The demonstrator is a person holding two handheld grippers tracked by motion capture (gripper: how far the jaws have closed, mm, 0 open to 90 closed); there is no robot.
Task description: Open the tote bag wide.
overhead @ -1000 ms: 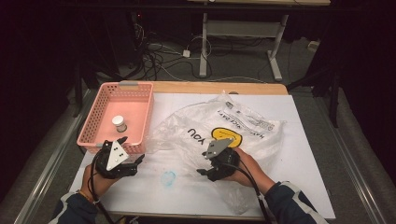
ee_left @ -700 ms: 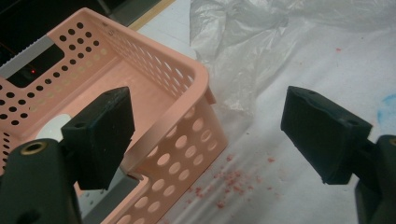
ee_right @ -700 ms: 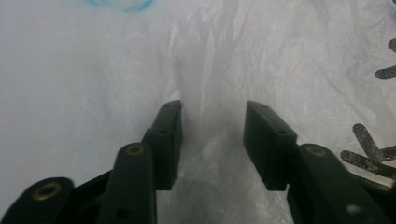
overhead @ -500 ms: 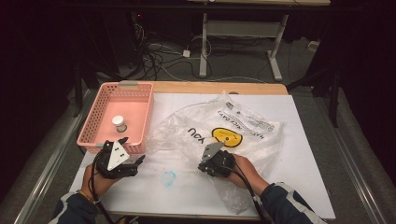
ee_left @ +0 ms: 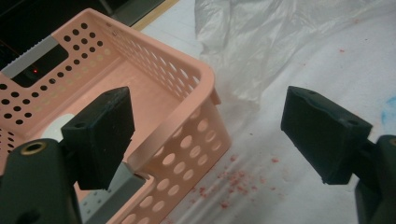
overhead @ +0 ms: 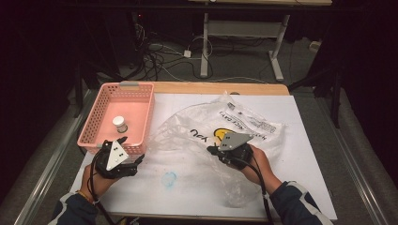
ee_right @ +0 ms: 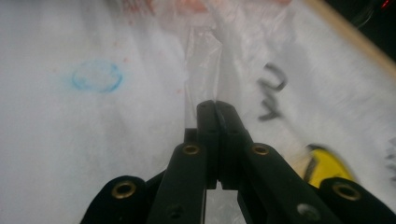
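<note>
A clear plastic bag (overhead: 244,119) with black print and a yellow face lies crumpled across the white table cover; its film also shows in the right gripper view (ee_right: 299,65). My right gripper (overhead: 211,151) rests on the bag's near left part, jaws shut (ee_right: 215,109) on a fold of its film. A pink perforated basket (overhead: 141,101) stands at the left with a small white-lidded jar (overhead: 120,123) inside. My left gripper (overhead: 137,159) is open beside the basket's near right corner (ee_left: 187,116), its fingers (ee_left: 100,133) holding nothing.
A blue ring mark (overhead: 169,178) sits on the cover between the two grippers, also seen as a blue ring (ee_right: 97,76) left of the right jaws. Reddish specks dot the cover near the basket. The wooden table edge (overhead: 211,87) runs along the back.
My right gripper moved slightly left and nearer, then back right and away, with the bag film shifting a little. The left gripper stayed in place.
</note>
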